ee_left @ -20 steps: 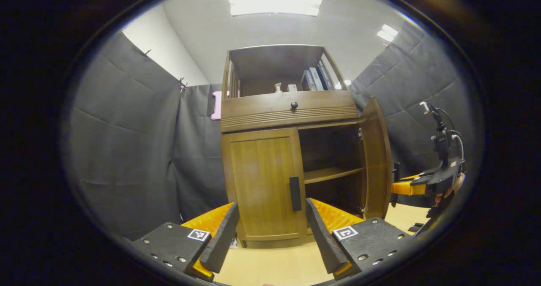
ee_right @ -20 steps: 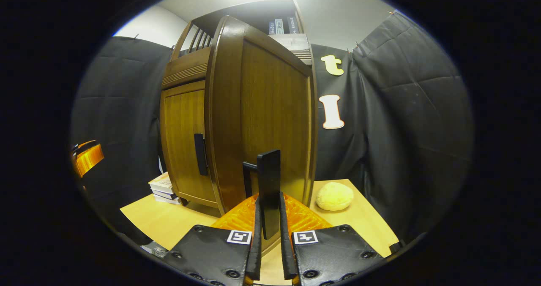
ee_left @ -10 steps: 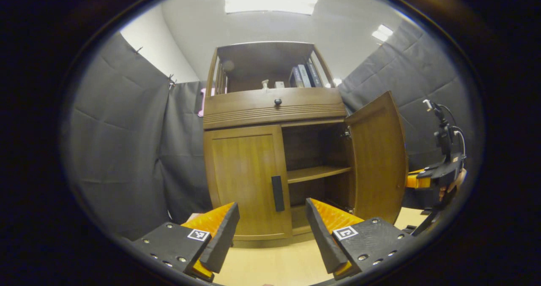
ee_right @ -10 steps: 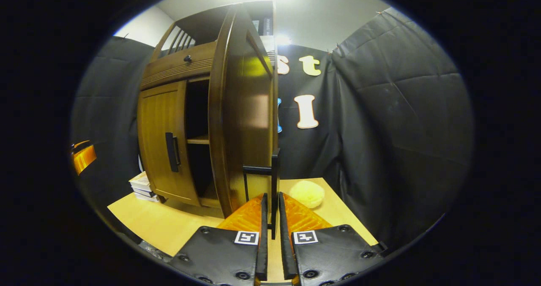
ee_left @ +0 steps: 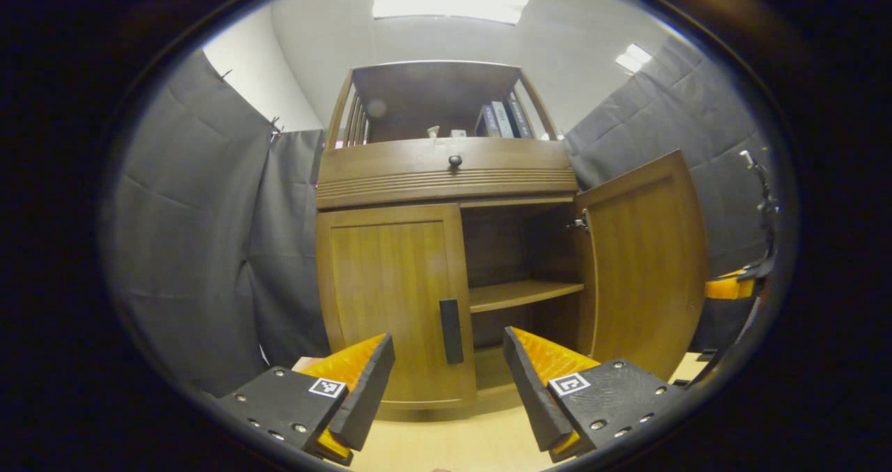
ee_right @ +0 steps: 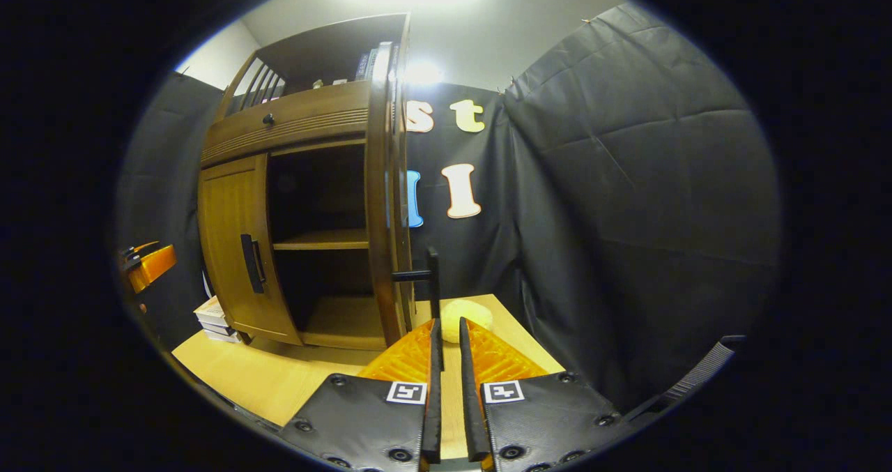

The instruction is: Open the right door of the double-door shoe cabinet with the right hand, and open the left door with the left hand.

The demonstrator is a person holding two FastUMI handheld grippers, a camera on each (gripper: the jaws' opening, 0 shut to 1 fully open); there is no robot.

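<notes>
1. Shoe cabinet (ee_left: 446, 179) stands on the pale table (ee_right: 244, 374) against the booth's cloth wall. It has two doors, two dark bar handles, one drawer knob (ee_left: 455, 160) and one inner shelf (ee_left: 523, 294).
2. The left door (ee_left: 390, 298) is shut flat to the cabinet, its handle (ee_left: 451, 331) untouched. The right door (ee_left: 644, 263) stands swung out from the cabinet's right side.
3. The left gripper (ee_left: 449, 374) hovers in front of the cabinet with its fingers spread wide and nothing between them, the left door's handle straight ahead.
4. The right gripper (ee_right: 446, 332) has its fingers drawn narrow. The right door's handle (ee_right: 433, 277) sits right at their tips, and I cannot tell whether they pinch it.
5. A second ago the right door was about edge-on to the left gripper view; now it has swung wider, inner face showing. The left gripper's spread is unchanged.
6. The right gripper view shows a stack of books (ee_right: 212, 315) at the cabinet's left foot and a pale round lump (ee_right: 463, 315) behind the open door. The left gripper view shows books (ee_left: 498, 118) standing on the cabinet's top shelf.
</notes>
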